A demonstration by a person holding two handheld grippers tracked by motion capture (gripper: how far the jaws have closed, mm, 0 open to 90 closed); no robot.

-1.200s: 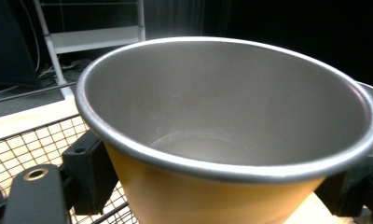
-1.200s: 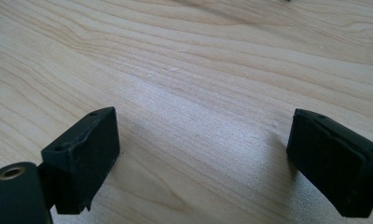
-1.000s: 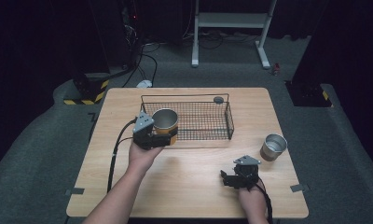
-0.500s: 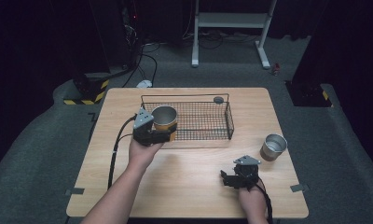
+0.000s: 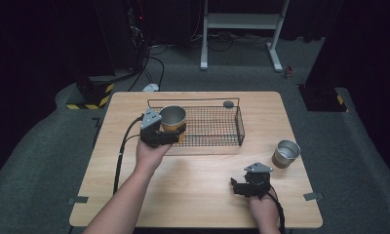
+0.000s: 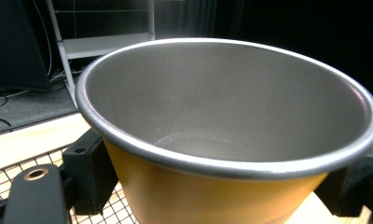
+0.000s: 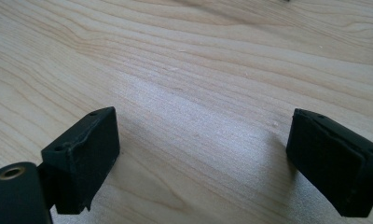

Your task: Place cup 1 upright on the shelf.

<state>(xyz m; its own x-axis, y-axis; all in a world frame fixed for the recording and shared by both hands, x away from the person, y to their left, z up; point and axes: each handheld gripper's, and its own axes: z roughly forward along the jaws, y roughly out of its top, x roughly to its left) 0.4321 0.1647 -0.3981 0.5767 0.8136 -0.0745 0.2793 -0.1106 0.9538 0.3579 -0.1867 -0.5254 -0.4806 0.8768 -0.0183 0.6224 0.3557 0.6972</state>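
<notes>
Cup, yellow-sided and steel-lined: we see it clamped between the jaws of the left claw, upright over the basket's near-left corner. The right claw gapes empty above the table. A second cup stands right of the basket.

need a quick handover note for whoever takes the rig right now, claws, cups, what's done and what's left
Left claw: shut on the yellow cup, held at the left end of the wire basket; can't tell if it's set down.
Right claw: open, empty, low over the table.
Silver cup: upright on the table, right of the basket.
Probably left: release the yellow cup, then basket the silver one.
</notes>
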